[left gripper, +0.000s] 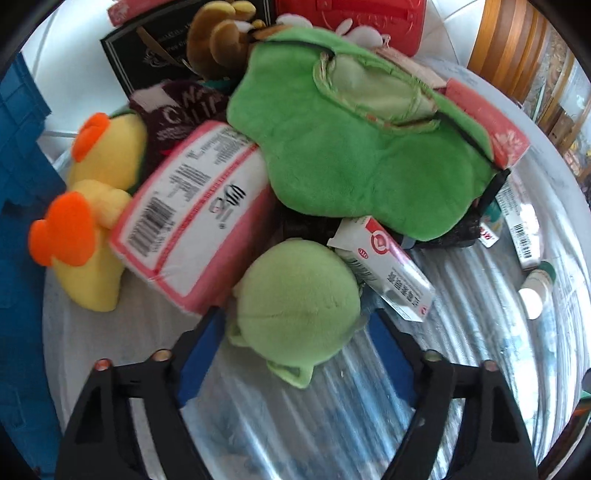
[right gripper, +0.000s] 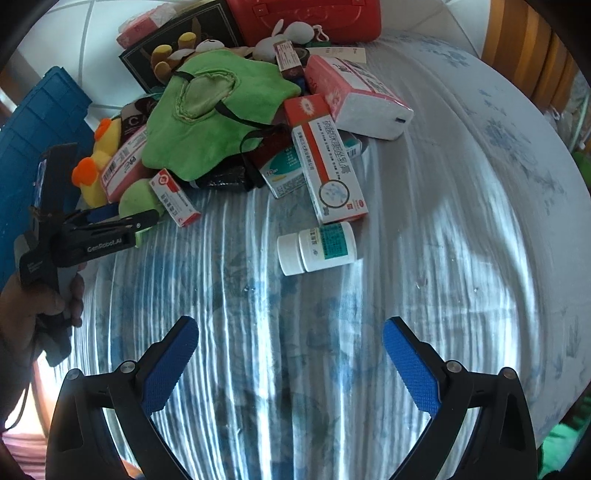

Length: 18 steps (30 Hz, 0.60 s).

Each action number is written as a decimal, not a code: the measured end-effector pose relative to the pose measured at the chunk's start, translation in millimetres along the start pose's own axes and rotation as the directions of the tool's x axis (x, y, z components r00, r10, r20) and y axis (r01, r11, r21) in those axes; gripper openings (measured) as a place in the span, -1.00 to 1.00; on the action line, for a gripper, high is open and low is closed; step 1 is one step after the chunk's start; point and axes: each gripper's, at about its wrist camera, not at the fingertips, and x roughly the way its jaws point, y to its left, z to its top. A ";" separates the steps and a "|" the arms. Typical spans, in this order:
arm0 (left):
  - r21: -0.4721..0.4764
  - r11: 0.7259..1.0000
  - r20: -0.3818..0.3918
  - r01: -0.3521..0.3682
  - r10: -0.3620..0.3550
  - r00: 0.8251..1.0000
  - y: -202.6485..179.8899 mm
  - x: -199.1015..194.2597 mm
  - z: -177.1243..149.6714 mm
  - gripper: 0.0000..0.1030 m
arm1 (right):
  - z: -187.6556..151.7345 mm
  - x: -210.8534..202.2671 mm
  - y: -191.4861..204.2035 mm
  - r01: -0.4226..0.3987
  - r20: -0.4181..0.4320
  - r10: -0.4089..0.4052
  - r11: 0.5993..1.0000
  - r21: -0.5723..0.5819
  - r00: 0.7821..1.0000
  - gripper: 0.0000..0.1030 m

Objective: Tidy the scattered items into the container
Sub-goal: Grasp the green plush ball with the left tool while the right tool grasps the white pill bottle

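A pale green plush ball (left gripper: 299, 306) lies on the table at the near edge of a heap of items. My left gripper (left gripper: 295, 315) straddles it, with a blue pad close beside each flank and a thin gap on both sides. The right wrist view shows this gripper (right gripper: 144, 221) from the side, its tips at the same plush (right gripper: 136, 199), and a hand holding it. My right gripper (right gripper: 290, 323) hangs open over bare tablecloth, nothing between its fingers; a white pill bottle (right gripper: 317, 247) lies just beyond it. The blue crate (right gripper: 37, 122) stands at the left.
The heap holds a pink tissue pack (left gripper: 192, 214), a yellow duck plush (left gripper: 92, 236), a large green plush cloth (left gripper: 351, 155), several medicine boxes (right gripper: 328, 166) and a second tissue pack (right gripper: 354, 92). A red case (right gripper: 306, 18) stands behind. The round table (right gripper: 461, 221) has a plastic-covered cloth.
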 end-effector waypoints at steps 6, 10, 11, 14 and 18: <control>-0.018 1.000 0.022 0.012 -0.012 1.000 2.8 8.1 3.0 0.20 | 8.4 13.1 -7.1 -0.002 -0.007 0.002 1.000 0.001 1.000 0.96; -0.010 0.999 0.036 0.034 -0.034 0.999 3.1 -2.5 -8.4 0.18 | 20.3 27.4 -8.1 0.002 -0.003 -0.002 1.000 -0.005 1.000 0.96; -0.014 0.999 0.036 0.041 -0.041 0.999 3.9 -5.4 -12.1 0.18 | 23.5 32.2 -8.7 0.011 -0.007 -0.011 1.000 -0.007 1.000 0.96; -0.021 0.998 0.035 0.051 -0.051 0.998 7.1 -14.1 -25.4 0.18 | 30.6 47.5 -9.8 0.050 -0.013 -0.050 0.999 -0.021 0.999 0.96; -0.032 0.998 0.038 0.060 -0.058 0.998 12.4 -23.3 -38.0 0.18 | 34.4 66.2 -10.9 0.090 -0.041 -0.092 0.995 -0.045 0.995 0.85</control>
